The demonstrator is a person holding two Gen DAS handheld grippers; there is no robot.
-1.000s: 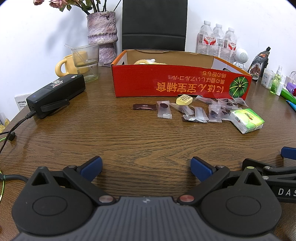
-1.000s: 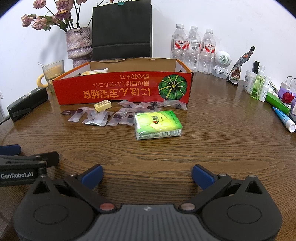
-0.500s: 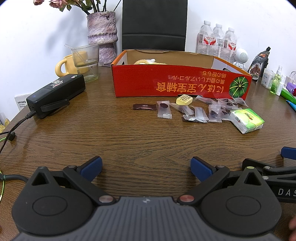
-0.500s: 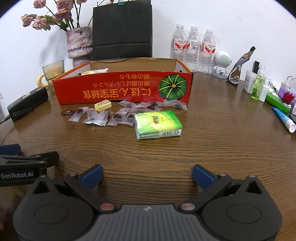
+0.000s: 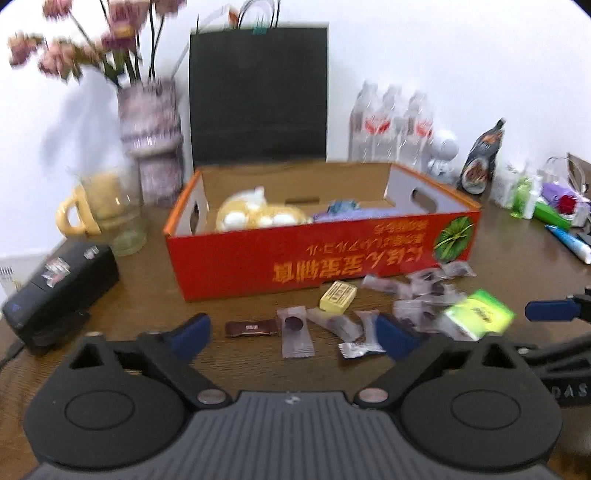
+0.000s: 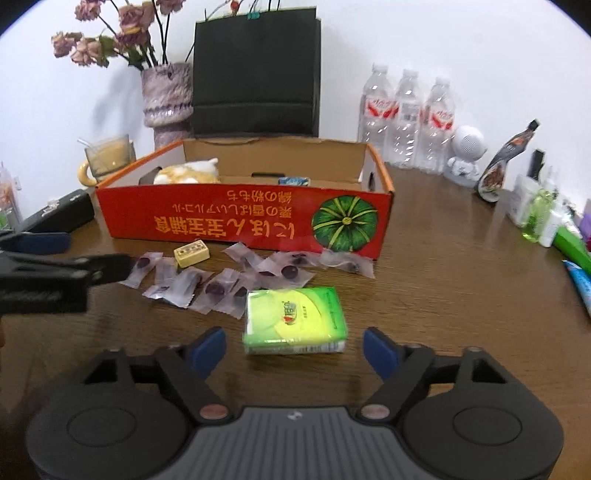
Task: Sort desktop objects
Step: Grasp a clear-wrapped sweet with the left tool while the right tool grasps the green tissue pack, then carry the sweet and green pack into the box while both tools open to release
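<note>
Now your right gripper (image 6: 293, 349) frames the green plastic-wrapped tissue pack (image 6: 294, 319), its jaws just narrowed but not touching it. Your left gripper (image 5: 291, 338), likewise narrowed and empty, hovers over clear-wrapped candies (image 5: 297, 330) beside the red cardboard box (image 5: 325, 258), probably their destination.

Along the white wall: a purple textured vase (image 6: 168, 99) of dried pink flowers (image 6: 110, 33), a black paper bag (image 6: 256, 74), and three water bottles (image 6: 406, 118) side by side. Beside the bottles, a small white robot figurine (image 6: 466, 155) and a dark sauce pouch (image 6: 506, 166). Left of the vase, a clear glass (image 5: 116, 212) against a yellow mug (image 5: 74, 218); nearer, a black case (image 5: 61, 291) on the wooden table (image 6: 461, 295).
</note>
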